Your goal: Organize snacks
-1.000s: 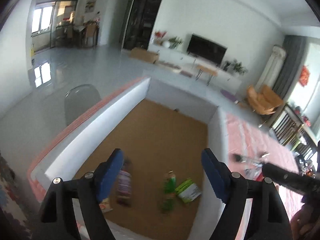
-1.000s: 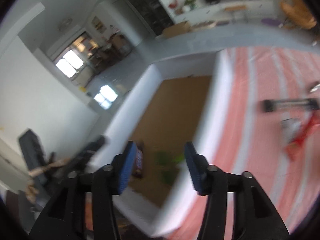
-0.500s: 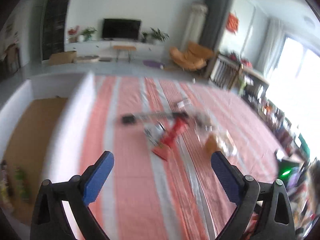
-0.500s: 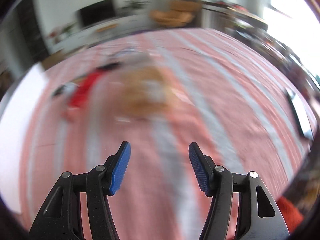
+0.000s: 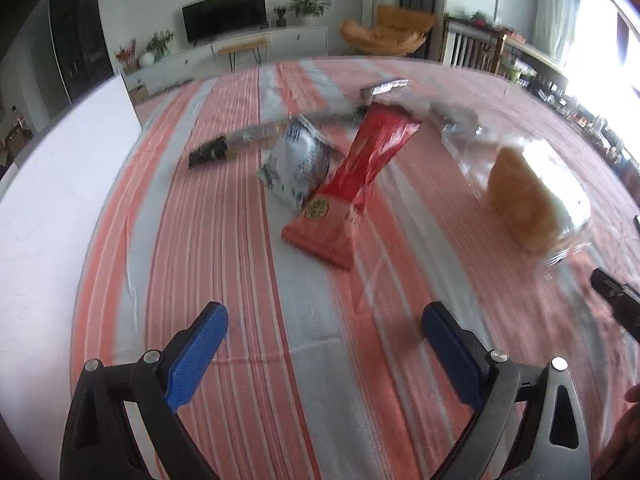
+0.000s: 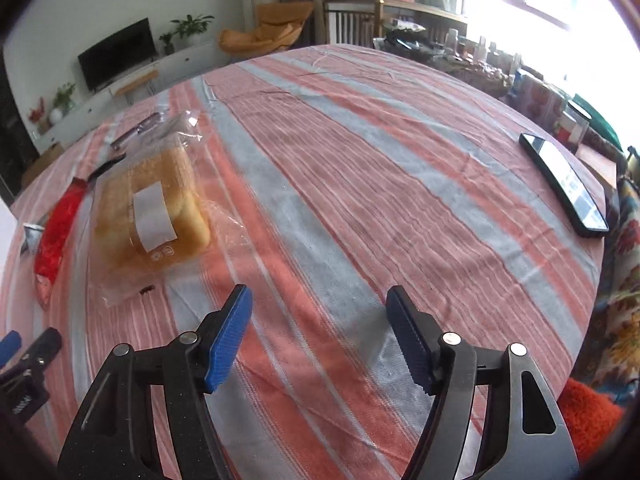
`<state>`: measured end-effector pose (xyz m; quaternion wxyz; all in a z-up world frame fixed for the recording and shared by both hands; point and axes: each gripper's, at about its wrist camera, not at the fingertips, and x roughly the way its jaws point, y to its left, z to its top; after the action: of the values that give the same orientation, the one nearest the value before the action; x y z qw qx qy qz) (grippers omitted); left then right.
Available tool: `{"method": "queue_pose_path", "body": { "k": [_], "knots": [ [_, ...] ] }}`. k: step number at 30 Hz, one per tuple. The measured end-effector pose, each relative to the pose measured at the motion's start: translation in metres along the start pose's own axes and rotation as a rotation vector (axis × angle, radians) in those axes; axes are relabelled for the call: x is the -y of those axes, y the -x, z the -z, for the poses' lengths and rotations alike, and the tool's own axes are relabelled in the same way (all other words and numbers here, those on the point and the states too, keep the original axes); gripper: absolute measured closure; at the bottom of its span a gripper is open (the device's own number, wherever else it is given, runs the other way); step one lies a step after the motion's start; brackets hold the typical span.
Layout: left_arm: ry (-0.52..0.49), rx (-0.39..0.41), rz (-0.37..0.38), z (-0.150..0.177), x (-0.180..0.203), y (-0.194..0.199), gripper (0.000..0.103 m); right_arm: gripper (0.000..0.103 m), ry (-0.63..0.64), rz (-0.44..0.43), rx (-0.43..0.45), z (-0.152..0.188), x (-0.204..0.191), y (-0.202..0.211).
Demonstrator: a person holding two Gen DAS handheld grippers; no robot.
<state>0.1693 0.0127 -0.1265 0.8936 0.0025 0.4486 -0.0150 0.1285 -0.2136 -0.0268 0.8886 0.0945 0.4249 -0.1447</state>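
Observation:
My left gripper point(image 5: 324, 316) stands wide open over the striped tablecloth point(image 5: 224, 240) with nothing between its fingers. Ahead of it lie a red packet point(image 5: 360, 184), a white and blue pouch point(image 5: 296, 164) against its left side, and a long dark bar point(image 5: 240, 142) behind. A clear bag of bread point(image 5: 528, 196) lies to the right. In the right wrist view the bread bag point(image 6: 148, 208) sits ahead and left of my right gripper point(image 6: 320, 300). Its jaws are opening and hold nothing. The red packet point(image 6: 56, 224) lies further left.
The white wall of a box point(image 5: 52, 184) runs along the table's left side. A black phone point(image 6: 564, 184) lies near the right edge. More wrapped items point(image 5: 384, 88) lie at the back. The other gripper's tip point(image 5: 616, 300) shows at the right.
Both grippers swung from over the white box to the striped cloth and sank toward the snacks. Both sets of jaws stand wider than before.

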Motion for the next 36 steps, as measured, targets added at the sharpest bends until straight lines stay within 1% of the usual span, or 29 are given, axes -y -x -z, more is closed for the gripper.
{"method": "queue_pose_path", "body": {
  "k": [3,5,7,12,17,23,26,27,29,36],
  "knots": [
    [0.019,-0.009,-0.004,0.000,-0.006,-0.001,0.000,0.025,0.021,0.014,-0.004,0.000,-0.006,-0.004],
    [0.015,-0.010,-0.007,0.000,-0.007,-0.001,0.000,0.025,0.035,0.027,-0.006,0.000,-0.009,-0.005],
    [0.014,-0.010,-0.008,0.000,-0.007,0.002,0.000,0.023,0.035,0.021,-0.007,0.001,-0.009,-0.007],
    [0.015,-0.010,-0.007,0.000,-0.007,0.003,0.000,0.023,0.031,0.025,-0.008,0.001,-0.007,-0.007],
    [0.015,-0.011,-0.007,0.000,-0.007,0.003,0.000,0.023,0.004,0.054,-0.015,0.003,-0.004,-0.005],
    [0.014,-0.011,-0.008,0.000,-0.007,0.003,0.000,0.023,-0.018,0.075,-0.055,-0.012,-0.007,-0.015],
    [0.014,-0.011,-0.007,0.000,-0.007,0.003,0.000,0.023,0.002,0.069,-0.029,-0.015,-0.010,-0.020],
    [0.014,-0.010,-0.007,0.000,-0.007,0.003,0.000,0.021,0.011,0.065,-0.014,-0.014,-0.010,-0.020],
    [0.014,-0.011,-0.008,0.000,-0.007,0.003,0.000,0.019,0.005,0.043,-0.014,-0.014,-0.007,-0.020],
    [0.014,-0.011,-0.007,0.000,-0.007,0.003,0.000,0.014,0.024,0.033,-0.021,-0.013,-0.009,-0.021]
  ]
}}
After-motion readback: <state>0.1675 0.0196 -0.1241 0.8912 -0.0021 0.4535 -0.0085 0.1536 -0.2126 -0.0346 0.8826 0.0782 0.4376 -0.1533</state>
